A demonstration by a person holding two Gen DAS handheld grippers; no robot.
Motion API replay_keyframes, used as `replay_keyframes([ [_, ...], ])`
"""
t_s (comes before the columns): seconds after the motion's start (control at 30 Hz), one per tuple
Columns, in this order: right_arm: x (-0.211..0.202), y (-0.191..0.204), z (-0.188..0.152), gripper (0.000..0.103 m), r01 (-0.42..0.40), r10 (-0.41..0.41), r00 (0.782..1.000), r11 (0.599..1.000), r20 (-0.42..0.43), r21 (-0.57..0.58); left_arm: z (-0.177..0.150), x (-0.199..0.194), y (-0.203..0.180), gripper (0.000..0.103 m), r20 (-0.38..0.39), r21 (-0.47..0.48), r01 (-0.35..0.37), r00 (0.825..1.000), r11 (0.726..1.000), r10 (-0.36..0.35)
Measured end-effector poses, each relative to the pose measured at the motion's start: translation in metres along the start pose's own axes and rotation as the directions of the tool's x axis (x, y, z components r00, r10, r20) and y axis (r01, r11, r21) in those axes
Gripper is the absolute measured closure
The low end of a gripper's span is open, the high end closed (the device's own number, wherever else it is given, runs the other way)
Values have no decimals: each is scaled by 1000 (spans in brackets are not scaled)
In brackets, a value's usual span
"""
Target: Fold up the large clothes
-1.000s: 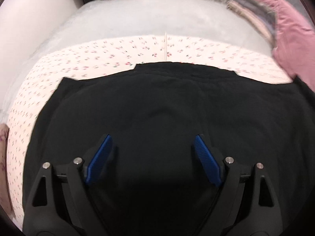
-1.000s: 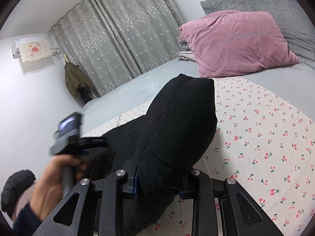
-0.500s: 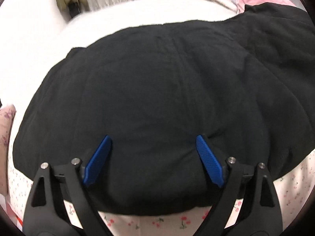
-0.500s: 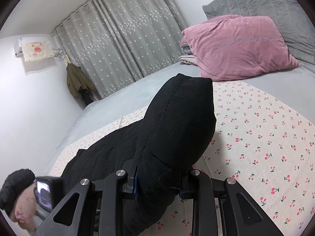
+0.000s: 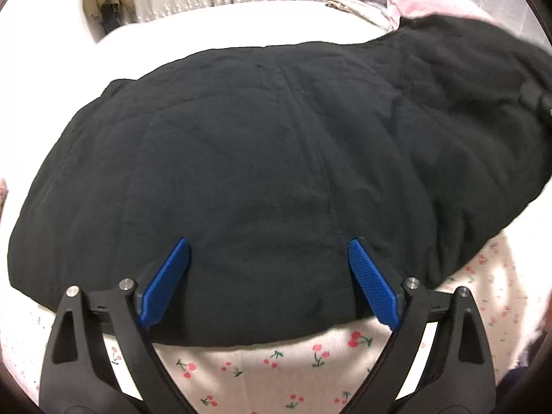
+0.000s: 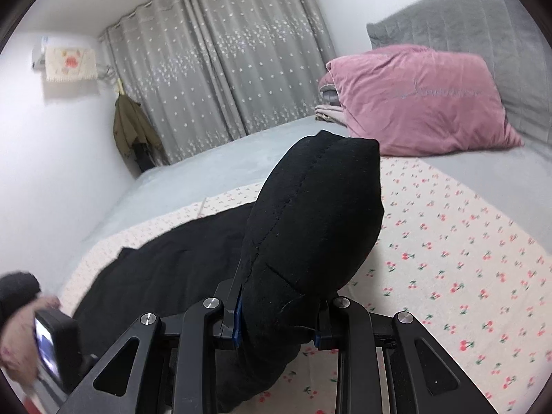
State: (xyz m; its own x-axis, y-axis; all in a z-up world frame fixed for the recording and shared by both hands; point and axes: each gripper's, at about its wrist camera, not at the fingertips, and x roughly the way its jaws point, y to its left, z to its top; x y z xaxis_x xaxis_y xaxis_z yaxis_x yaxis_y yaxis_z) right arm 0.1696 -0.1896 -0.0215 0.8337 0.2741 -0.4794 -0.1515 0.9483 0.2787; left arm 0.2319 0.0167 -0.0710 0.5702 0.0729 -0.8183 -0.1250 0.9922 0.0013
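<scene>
Black garment [image 5: 262, 158] spread on cherry-print sheet [image 5: 276, 369] on bed. Left tongs [image 5: 269, 276] opening wide over near hem, nothing gripped. Right tongs [image 6: 276, 327] clamped on bunched right end, lifted. Best: grab hem edge squarely, both layers, keep right end taut, fold evenly.

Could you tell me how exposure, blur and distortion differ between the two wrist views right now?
Left wrist view: the bed behind the black garment is blown out to white, the garment's far right end is smeared, and the cherry-print sheet is washed out. Right wrist view: evenly lit and sharp on the pink pillow; only the person's hand at the lower left is blurred. Both curve toward a dark fisheye rim.
</scene>
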Motion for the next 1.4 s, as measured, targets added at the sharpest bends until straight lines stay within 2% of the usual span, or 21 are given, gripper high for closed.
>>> replay_keyframes([
  [0.2,3,-5,-1,75,39,-39,999,999,-8,-3,-6,-20,51,9,27,-103,28,999,994,-25],
  [0.37,0,13,4,75,76,-75,997,996,16,-56,-20,-52,115,9,80,-226,53,996,973,-36],
  [0.5,-4,56,11,75,119,-109,992,977,67,-176,-34,-65,176,9,101,-337,29,995,941,5],
  [0.6,-9,111,9,75,110,-83,992,942,97,-317,-46,-71,219,9,107,-430,45,994,902,2],
  [0.7,-14,174,1,75,80,-31,993,883,112,-463,-60,-72,253,9,112,-524,61,994,849,-3],
  [0.73,-14,203,-5,76,63,-3,993,850,114,-523,-64,-73,258,9,112,-538,59,994,841,2],
  [0.87,-3,278,-36,77,13,60,995,739,85,-673,-69,-76,273,9,108,-548,33,994,836,31],
  [0.9,1,292,-45,78,-4,73,995,712,68,-702,-70,-78,276,9,108,-549,33,994,835,31],
  [0.93,7,315,-62,79,-34,95,995,662,39,-748,-71,-79,280,9,112,-556,39,993,831,28],
  [1.0,16,344,-89,80,-81,124,992,588,-10,-805,-75,-79,289,9,119,-579,56,993,813,17],
  [1.1,36,374,-131,81,-168,133,984,508,-116,-845,-80,-80,303,9,118,-609,71,993,790,1],
  [1.2,59,384,-165,80,-193,108,981,460,-161,-867,-82,-79,311,9,118,-623,68,993,780,8],
  [1.3,70,378,-172,80,-241,135,970,462,-201,-854,-80,-76,313,9,113,-616,68,994,785,2],
  [1.4,70,369,-165,80,-284,165,959,469,-233,-836,-78,-72,313,9,107,-617,76,994,784,-12],
])
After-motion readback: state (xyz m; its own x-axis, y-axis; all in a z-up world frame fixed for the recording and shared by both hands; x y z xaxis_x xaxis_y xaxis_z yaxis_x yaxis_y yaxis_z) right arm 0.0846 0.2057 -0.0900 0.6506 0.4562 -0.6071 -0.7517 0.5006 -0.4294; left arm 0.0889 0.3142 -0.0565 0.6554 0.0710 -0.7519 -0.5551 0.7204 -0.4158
